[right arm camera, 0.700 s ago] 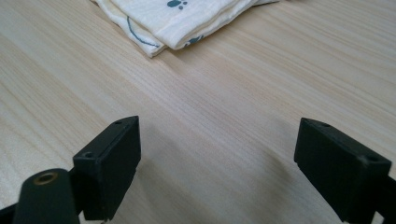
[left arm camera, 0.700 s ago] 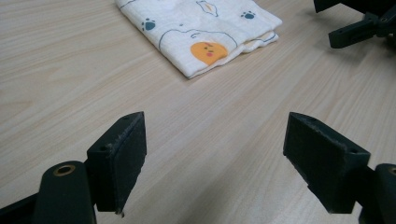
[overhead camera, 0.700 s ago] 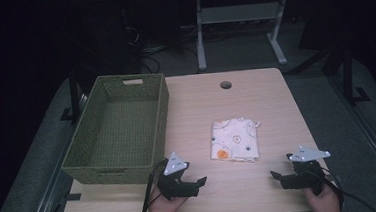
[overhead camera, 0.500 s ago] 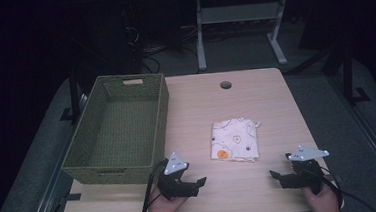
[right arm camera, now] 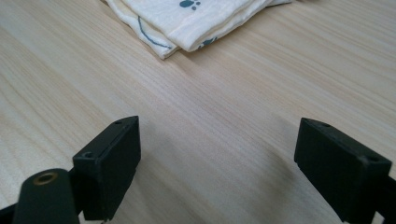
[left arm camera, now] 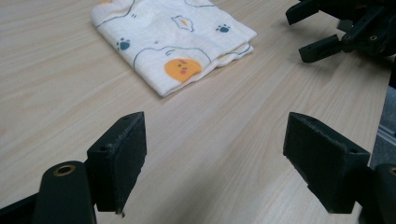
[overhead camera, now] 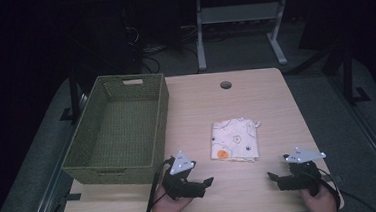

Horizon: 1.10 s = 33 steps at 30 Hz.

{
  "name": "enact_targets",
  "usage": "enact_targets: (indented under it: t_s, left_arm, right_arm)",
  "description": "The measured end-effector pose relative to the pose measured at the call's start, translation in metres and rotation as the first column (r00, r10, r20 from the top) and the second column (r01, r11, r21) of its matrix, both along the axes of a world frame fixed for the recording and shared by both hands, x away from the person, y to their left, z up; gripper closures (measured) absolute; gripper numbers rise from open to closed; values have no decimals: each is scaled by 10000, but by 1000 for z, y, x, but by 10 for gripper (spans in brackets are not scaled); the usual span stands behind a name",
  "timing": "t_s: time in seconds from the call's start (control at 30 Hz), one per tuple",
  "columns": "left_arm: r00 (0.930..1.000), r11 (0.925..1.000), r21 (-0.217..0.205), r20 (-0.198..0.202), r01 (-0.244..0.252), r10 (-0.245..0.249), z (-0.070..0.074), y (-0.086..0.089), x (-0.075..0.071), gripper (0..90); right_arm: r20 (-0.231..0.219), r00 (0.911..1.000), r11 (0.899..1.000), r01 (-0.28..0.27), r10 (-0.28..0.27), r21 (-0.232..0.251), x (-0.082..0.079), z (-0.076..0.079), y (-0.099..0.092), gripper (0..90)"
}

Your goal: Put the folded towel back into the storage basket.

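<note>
A folded cream cloth (overhead camera: 233, 140) printed with paw marks and an orange face lies flat near the middle of the wooden table (overhead camera: 255, 96). My left gripper (overhead camera: 207, 184) rests low at the table's front edge, left of the cloth, jaws wide open with bare wood between them. In the left gripper view the cloth (left arm camera: 173, 39) lies ahead, and the right gripper (left arm camera: 322, 30) shows at the top right. My right gripper (overhead camera: 273, 179) sits at the front right, also open and holding nothing. A corner of the cloth (right arm camera: 196, 18) lies ahead of it in the right gripper view.
A green woven basket (overhead camera: 157, 118) stands on the table's left side, nothing visible inside it. A round cable hole (overhead camera: 225, 85) sits near the far edge. Desk legs and cables stand on the dark floor behind the table.
</note>
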<state>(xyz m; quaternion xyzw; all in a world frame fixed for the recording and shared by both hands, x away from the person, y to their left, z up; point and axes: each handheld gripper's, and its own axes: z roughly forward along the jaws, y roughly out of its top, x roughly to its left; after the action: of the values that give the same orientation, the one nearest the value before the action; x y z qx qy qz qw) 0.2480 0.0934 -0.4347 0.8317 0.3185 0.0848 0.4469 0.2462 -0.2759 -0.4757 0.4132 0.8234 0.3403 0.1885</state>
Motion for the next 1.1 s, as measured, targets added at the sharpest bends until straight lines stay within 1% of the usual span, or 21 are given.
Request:
enact_targets:
  t_s: [0.07, 0.1, 0.23, 0.3, 0.33, 0.37, 0.43, 0.6, 0.67, 0.73, 0.83, 0.9, 1.0, 1.1]
  left_arm:
    - [10000, 10000, 45, -21, 38, -38, 1, -2, 2, 218]
    - [10000, 9999, 155, -20, 45, -44, 2, -4, 4, 218]
    - [9997, 9980, 580, 18, 255, -256, 8, -13, 15, 219]
    - [9997, 9973, 683, -21, 261, -260, 10, -18, 21, 219]
    - [9997, 9973, 683, -21, 261, -260, 10, -18, 21, 219]
    - [9994, 9956, 872, -21, 352, -352, 13, -23, 28, 219]
    - [9989, 9935, 1044, 6, 458, -461, 17, -30, 34, 219]
    - [9978, 9877, 1426, 41, 647, -660, 24, -46, 46, 219]
    - [9969, 9839, 1612, 23, 776, -790, 26, -54, 53, 219]
    - [9962, 9809, 1744, -113, 864, -858, 28, -61, 60, 221]
    - [9945, 9724, 2086, -220, 1048, -1025, 28, -72, 69, 236]
    - [9940, 9685, 2240, -302, 1089, -1048, 28, -78, 75, 240]
    - [9930, 9645, 2372, -489, 1164, -1079, 26, -89, 84, 243]
    - [9922, 9576, 2611, -572, 1223, -1111, 23, -99, 92, 253]
  right_arm:
    - [1, 10000, 10000, 45, -45, 2, 0, 1, 0, 142]
    - [69, 10000, 10000, 40, -40, 71, -1, 1, -1, 142]
    - [74, 9999, 9998, 76, -78, 178, -1, 2, -2, 142]
    - [170, 9998, 9998, 36, -39, 178, -1, 3, -3, 142]
    - [166, 9998, 9997, 70, -74, 235, -1, 3, -3, 142]
    - [197, 9998, 9996, 65, -71, 284, -1, 3, -3, 142]
    - [244, 9997, 9994, 92, -101, 342, -2, 4, -4, 142]
    - [290, 9995, 9987, 70, -85, 506, -2, 6, -5, 142]
    - [332, 9994, 9985, 85, -103, 547, -2, 7, -6, 142]
    - [353, 9993, 9978, 70, -93, 663, -2, 8, -7, 142]
    - [351, 9993, 9965, 69, -98, 837, -2, 9, -8, 142]
    - [414, 9991, 9962, 70, -106, 863, -2, 9, -9, 142]
    - [384, 9992, 9957, 88, -124, 924, -1, 9, -10, 142]
    - [347, 9993, 9955, 79, -112, 946, -1, 9, -10, 142]
